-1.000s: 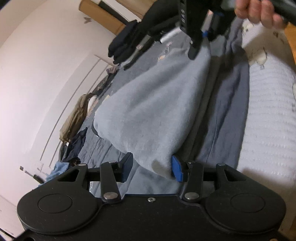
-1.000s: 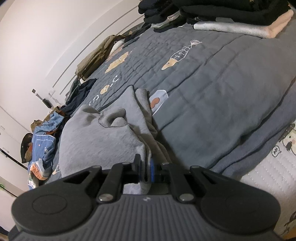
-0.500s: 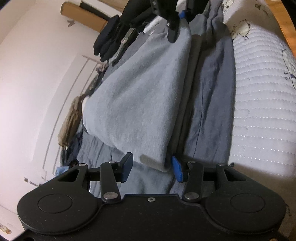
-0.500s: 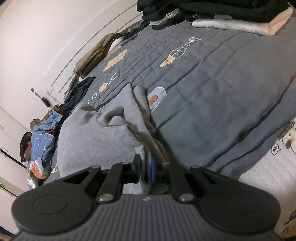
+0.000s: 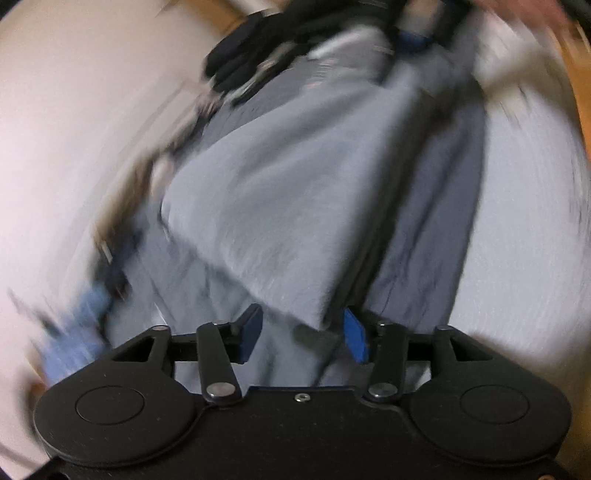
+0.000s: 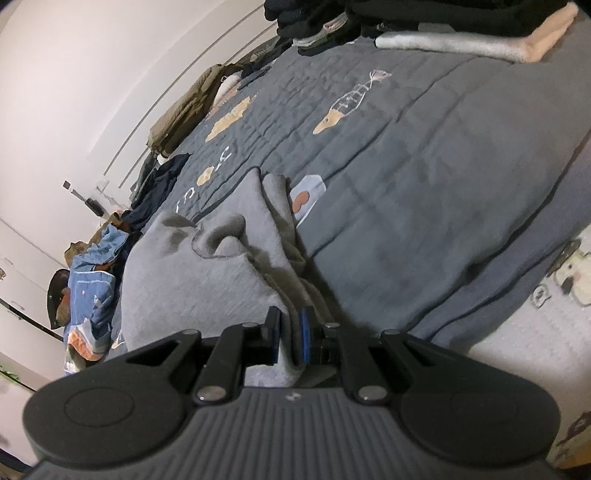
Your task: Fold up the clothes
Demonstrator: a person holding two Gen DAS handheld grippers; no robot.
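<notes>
- Right tool [image 6: 289, 336]: jaws clamped on a fold of the grey garment [image 6: 192, 288], apparently pinning that end in place for the fold.
- Left tool [image 5: 301, 338]: jaws apart and just been opening; the garment's corner [image 5: 317, 314] lies between the pads, unpressed, apparently released.
- Garment lies on the bed [image 6: 424, 177].
- Surroundings: folded stack [image 6: 424, 26] at the far end, jeans [image 6: 92, 280] beside the garment; neither obstructs.

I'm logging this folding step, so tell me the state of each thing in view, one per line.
Left gripper: open, jaws just widened, sweater corner lying between the pads.
Right gripper: shut on grey sweater.
Grey sweater: partly folded on the bed, sleeve bunched, one edge pinched.
Quilt: spread flat on the bed.
Dark clothes stack: folded, piled at the far end.
Denim clothes: unfolded, heaped.
</notes>
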